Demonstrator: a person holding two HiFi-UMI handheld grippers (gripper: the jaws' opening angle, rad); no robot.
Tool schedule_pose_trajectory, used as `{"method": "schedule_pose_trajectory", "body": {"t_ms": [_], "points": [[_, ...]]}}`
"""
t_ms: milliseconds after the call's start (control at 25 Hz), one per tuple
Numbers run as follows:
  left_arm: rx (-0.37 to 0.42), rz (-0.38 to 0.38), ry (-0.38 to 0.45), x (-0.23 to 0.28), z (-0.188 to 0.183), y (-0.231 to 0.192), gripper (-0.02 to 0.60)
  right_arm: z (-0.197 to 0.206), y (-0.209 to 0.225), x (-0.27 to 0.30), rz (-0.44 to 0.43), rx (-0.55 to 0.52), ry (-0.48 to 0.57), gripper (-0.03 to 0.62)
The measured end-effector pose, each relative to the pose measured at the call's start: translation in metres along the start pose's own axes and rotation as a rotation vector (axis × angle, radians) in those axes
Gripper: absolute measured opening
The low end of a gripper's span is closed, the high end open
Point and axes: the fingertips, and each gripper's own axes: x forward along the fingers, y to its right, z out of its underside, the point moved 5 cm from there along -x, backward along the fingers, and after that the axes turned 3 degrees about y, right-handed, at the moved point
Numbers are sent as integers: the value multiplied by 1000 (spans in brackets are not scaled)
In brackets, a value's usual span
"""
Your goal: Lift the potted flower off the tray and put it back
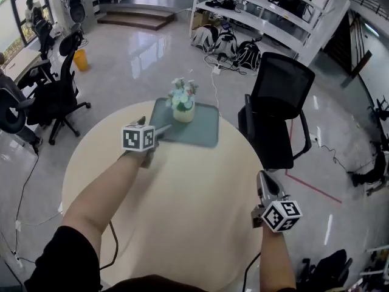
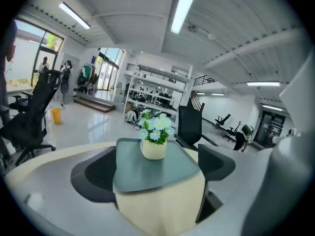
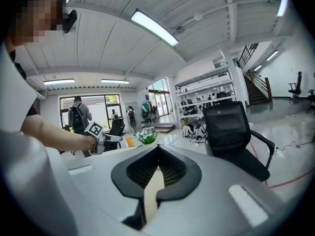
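On the grey-green rectangular tray [image 1: 203, 129] the cream-potted blue flower [image 1: 183, 109] is stood upright (untouched); the left gripper [image 1: 163, 129] is held open, the right gripper [image 1: 262, 178] closed.

Round table [image 1: 182, 224]: one.
Tray [image 1: 205, 131]: one.
Potted flower [image 1: 183, 105]: one.
Grippers: two, a left gripper [image 1: 163, 128] and a right gripper [image 1: 263, 178].
Black office chairs [image 1: 276, 102]: at least three.
Yellow bin [image 1: 80, 59]: one.

The round cream table [image 1: 194, 181] is cut off by the head view's bottom edge. In the right gripper view, the potted flower with pale blue blooms [image 3: 147, 135] appears tiny, and its pot cannot be made out.
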Motion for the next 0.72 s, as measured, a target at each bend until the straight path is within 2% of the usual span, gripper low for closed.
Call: {"method": "schedule_pose_trajectory", "body": {"t_ms": [120,280,400,720], "points": [[25,2,58,-73,-20,-15,484,-13,-33,-10,-13,-10,0,14],[52,3,99,-169,-20,-40,383,-29,-81,-25,-21,-29,13,14],[60,31,133,-242,-19,-52,306,-45,-122,-46,-23,-41,29,14],[104,153,233,-387,-12,-32,148,-74,-197,-117,11,-73,63,14]]}}
